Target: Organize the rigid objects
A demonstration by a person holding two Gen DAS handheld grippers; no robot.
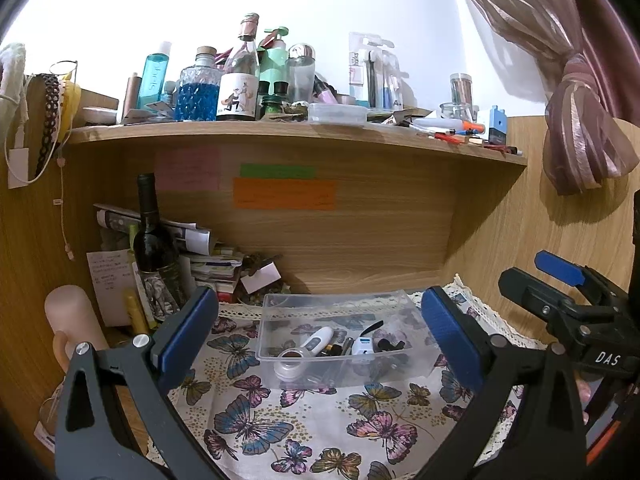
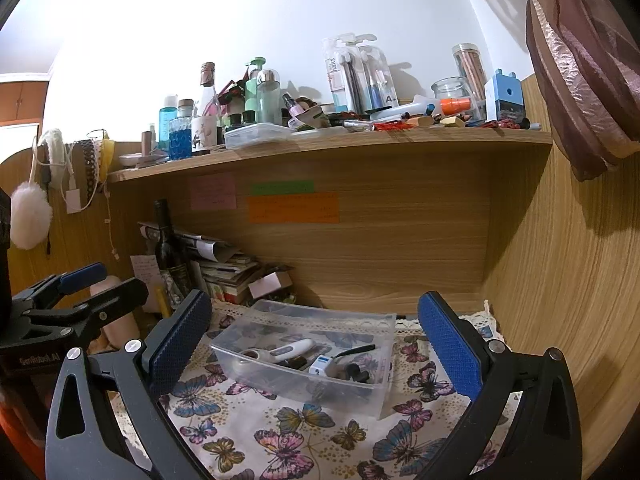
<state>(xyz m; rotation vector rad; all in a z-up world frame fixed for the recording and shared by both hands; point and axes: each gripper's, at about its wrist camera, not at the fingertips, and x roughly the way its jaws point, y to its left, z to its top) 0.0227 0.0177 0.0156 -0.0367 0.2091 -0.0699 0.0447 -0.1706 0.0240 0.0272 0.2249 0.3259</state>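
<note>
A clear plastic box (image 1: 276,320) (image 2: 380,360) sits on the butterfly-print cloth (image 1: 304,428) (image 2: 280,432) under the wooden shelf. Inside lie a white thermometer-like device (image 1: 318,339) (image 2: 294,350), a round magnifier (image 1: 290,364), a small white and blue item (image 1: 364,346) (image 2: 320,364) and dark bits. My left gripper (image 1: 320,338) is open, its blue pads on either side of the box and a little short of it, holding nothing. My right gripper (image 2: 314,350) is open too, empty, framing the same box. Each gripper shows at the edge of the other's view.
The shelf (image 1: 280,130) (image 2: 360,140) above is crowded with bottles, jars, pens and packaged toothbrushes. A dark wine bottle (image 1: 154,248) (image 2: 170,256) and stacked papers (image 1: 216,264) stand at the back left. A tied pink curtain (image 1: 576,136) hangs at the right, beside the wooden side wall.
</note>
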